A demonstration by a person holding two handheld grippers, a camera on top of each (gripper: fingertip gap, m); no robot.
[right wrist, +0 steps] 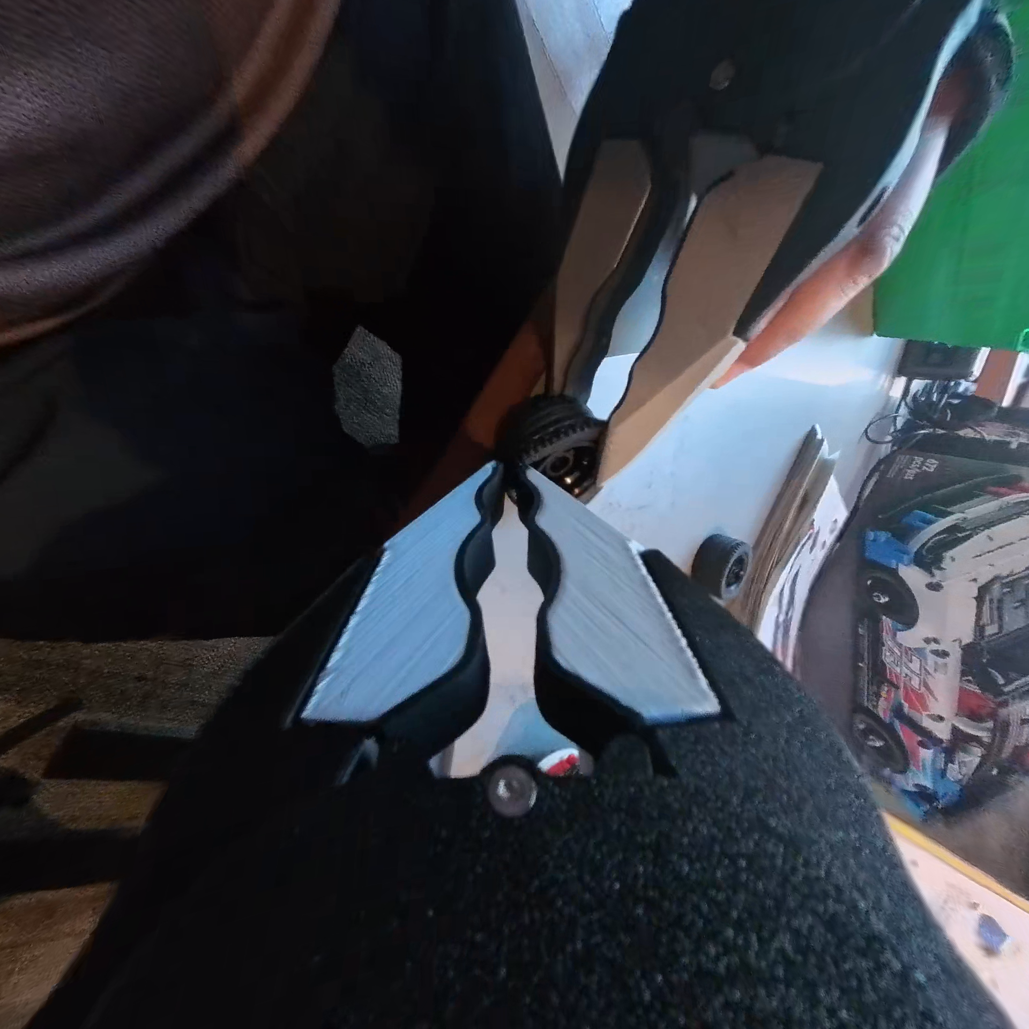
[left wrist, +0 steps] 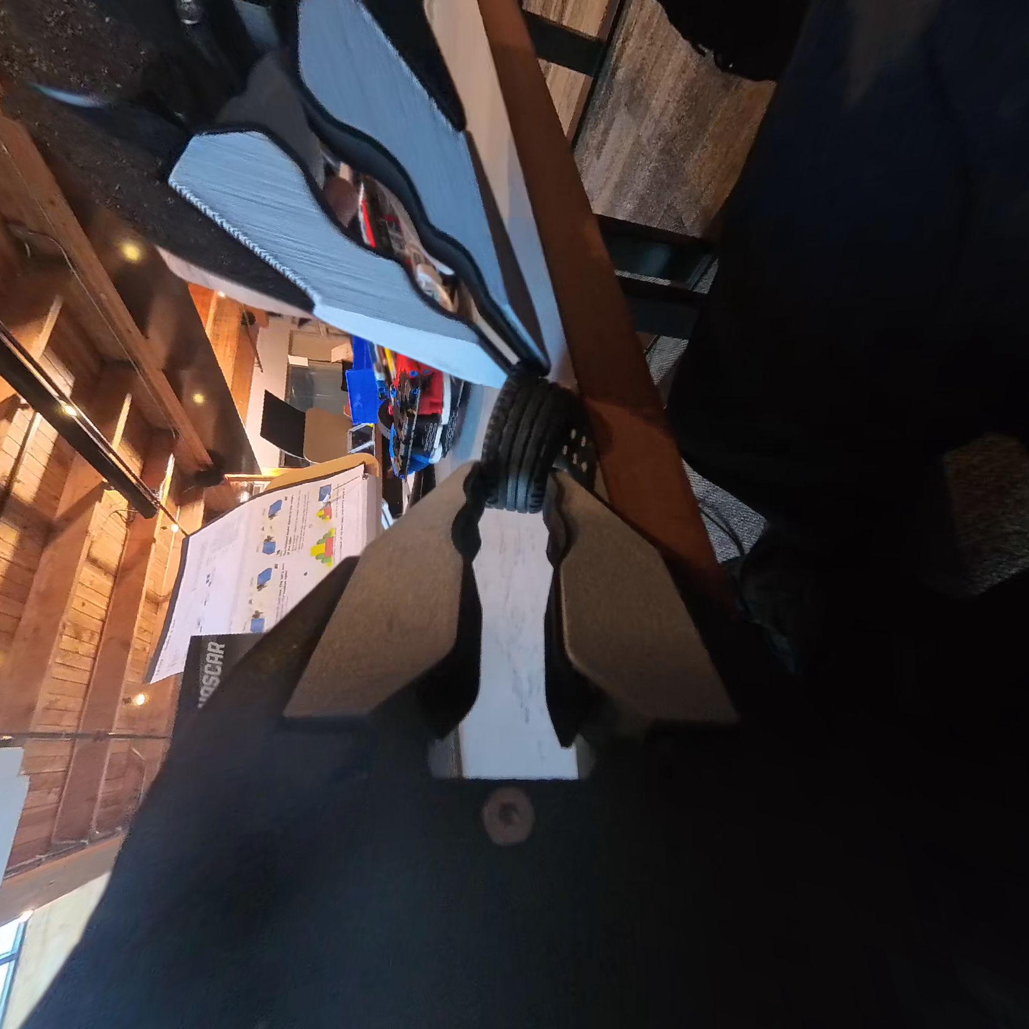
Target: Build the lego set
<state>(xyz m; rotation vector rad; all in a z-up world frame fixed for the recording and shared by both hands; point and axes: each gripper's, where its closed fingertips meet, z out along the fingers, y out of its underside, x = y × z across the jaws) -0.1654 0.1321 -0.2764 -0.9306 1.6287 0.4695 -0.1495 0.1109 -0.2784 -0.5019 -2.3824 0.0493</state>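
Rubber tyre on its wheel (left wrist: 526, 445) sits at the near tabletop (left wrist: 515, 640) edge, clamped across its tread by the left gripper (left wrist: 515, 490). The right gripper (right wrist: 509, 473), fingers nearly together, seems to pinch something at its rim. Light and grippy, the tread suits holding; its soft rubber may squirm when pressed. A spare wheel (right wrist: 721, 565) lies farther right.

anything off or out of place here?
Mostly fine. One spare black wheel lies loose on the white table, apart from the build. The left gripper pinches the tyre right at the table's edge, with the right gripper closed at its rim. A slip could drop it.
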